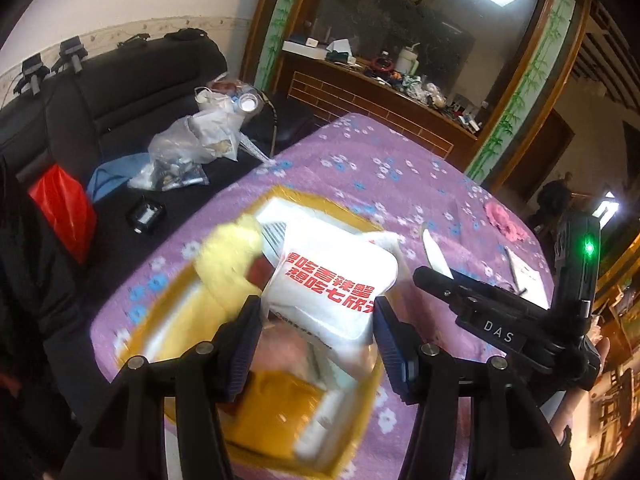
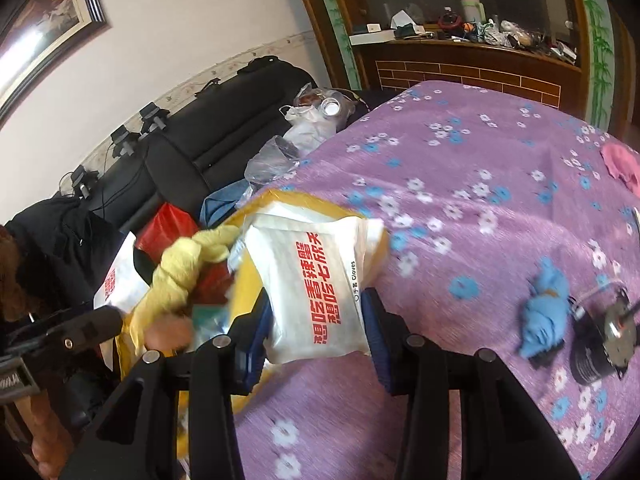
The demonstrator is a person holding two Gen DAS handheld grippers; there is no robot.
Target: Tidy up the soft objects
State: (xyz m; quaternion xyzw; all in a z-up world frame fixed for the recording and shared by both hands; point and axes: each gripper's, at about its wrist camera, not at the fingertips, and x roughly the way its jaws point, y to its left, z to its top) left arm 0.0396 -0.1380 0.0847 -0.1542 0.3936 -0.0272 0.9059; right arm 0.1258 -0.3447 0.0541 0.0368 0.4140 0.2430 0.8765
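Blue rag (image 2: 545, 312) — beside motor (image 2: 604, 340)

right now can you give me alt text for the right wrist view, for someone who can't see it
The right gripper frames a white packet with red print at the edge of a yellow box, with a twisted yellow cloth to its left. A purple floral tablecloth fills the right, with a blue cloth on it.

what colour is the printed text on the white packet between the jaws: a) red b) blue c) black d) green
a, the white packet carries large red characters across its face, seen in both wrist views.
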